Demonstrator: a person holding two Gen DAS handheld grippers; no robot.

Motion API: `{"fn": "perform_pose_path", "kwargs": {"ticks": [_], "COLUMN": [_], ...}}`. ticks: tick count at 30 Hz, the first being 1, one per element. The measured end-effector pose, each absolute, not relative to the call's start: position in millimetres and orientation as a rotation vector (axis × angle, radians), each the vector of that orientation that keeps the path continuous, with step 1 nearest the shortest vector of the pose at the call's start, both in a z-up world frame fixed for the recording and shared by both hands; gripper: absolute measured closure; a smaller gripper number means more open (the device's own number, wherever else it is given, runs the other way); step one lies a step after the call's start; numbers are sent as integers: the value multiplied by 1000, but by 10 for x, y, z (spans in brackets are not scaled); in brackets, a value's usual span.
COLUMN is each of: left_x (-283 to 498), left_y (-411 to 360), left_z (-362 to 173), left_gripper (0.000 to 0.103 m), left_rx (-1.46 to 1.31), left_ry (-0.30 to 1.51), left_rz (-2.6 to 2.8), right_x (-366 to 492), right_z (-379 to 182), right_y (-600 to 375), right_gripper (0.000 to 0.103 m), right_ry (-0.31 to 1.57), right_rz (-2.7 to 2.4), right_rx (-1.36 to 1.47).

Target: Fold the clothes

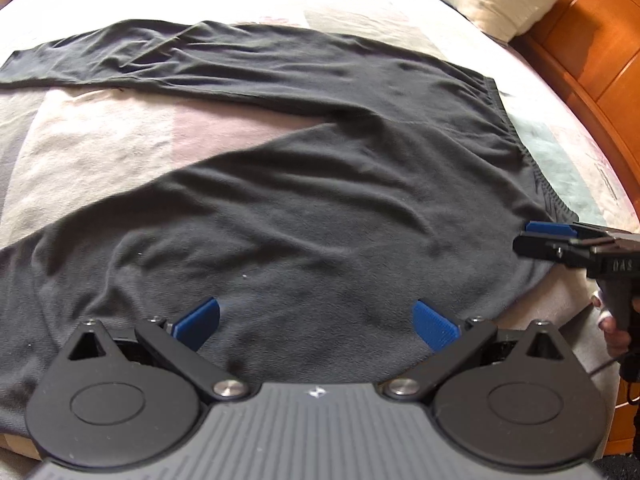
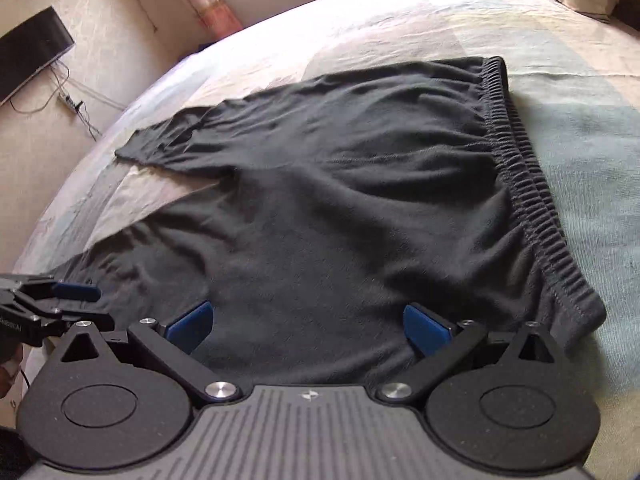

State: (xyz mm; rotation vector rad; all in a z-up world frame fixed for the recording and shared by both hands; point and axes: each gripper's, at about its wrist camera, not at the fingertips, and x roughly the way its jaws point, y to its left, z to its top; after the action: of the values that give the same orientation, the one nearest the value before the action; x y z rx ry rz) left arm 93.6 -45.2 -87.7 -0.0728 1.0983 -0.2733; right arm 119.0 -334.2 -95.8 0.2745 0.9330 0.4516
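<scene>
Spread left gripper (image 1: 316,322), black trousers (image 1: 320,200), waistband rightward, legs leftward

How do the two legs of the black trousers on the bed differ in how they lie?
The far leg lies narrow and stretched out, with its cuff end in view; the near leg spreads broad and runs out of view under the left gripper. The far leg has a crease; the near leg lies smoother. Both are black, flat, and meet at the waistband.
</scene>
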Motion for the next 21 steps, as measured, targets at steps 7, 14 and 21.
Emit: {"fn": "perform_pose_path", "kwargs": {"ticks": [7, 14, 21], "left_x": [934, 974, 945], "left_y": [-370, -512, -626], "left_z": [-904, -1015, -1099], "left_gripper": [1, 1, 1], "left_rx": [-78, -50, 33], "left_ry": [1110, 1141, 1144], "left_rz": [-261, -311, -303], "right_x": [1096, 1003, 1002], "right_z": [-783, -938, -959], "right_y": [-3342, -3174, -3250], "right_gripper": [0, 0, 0], "right_ry": [918, 957, 946], "right_rz": [393, 390, 379], "right_rx": [295, 211, 283]}}
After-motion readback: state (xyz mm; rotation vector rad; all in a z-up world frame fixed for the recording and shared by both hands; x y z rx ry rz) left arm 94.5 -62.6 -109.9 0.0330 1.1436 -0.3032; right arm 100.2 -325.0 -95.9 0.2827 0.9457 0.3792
